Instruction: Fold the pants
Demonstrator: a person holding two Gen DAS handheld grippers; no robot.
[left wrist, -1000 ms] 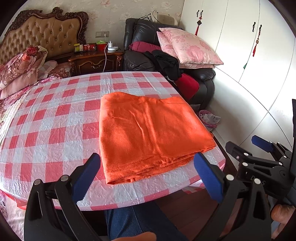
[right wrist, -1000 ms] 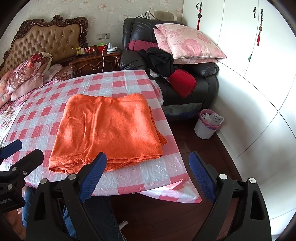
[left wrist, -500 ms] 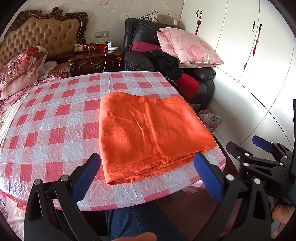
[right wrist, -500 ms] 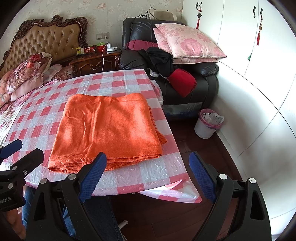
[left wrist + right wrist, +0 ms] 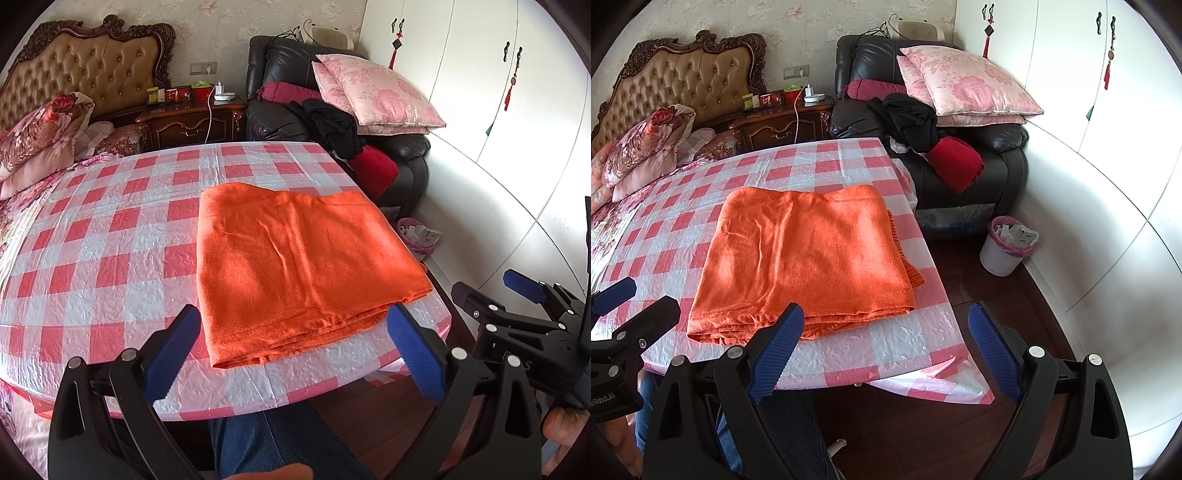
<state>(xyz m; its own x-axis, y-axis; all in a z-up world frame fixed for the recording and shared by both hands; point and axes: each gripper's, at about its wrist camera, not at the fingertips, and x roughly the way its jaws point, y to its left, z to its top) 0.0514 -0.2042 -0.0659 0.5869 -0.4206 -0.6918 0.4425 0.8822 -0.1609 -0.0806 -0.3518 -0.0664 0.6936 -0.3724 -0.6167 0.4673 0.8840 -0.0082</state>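
Observation:
The orange pants [image 5: 295, 266] lie folded into a flat rectangle on the red-and-white checked table [image 5: 92, 236], near its front right corner. They also show in the right wrist view [image 5: 809, 258], with a ribbed edge sticking out on the right side. My left gripper [image 5: 293, 325] is open and empty, held just off the table's near edge in front of the pants. My right gripper [image 5: 886, 325] is open and empty, also short of the near edge, to the right of the left one. Neither touches the cloth.
A black leather armchair [image 5: 960, 147] piled with pink pillows and clothes stands behind the table's right end. A white waste bin [image 5: 1006, 245] sits on the dark wood floor to the right. A bed [image 5: 37, 133] and nightstand [image 5: 192, 122] are at the back left. White wardrobes line the right wall.

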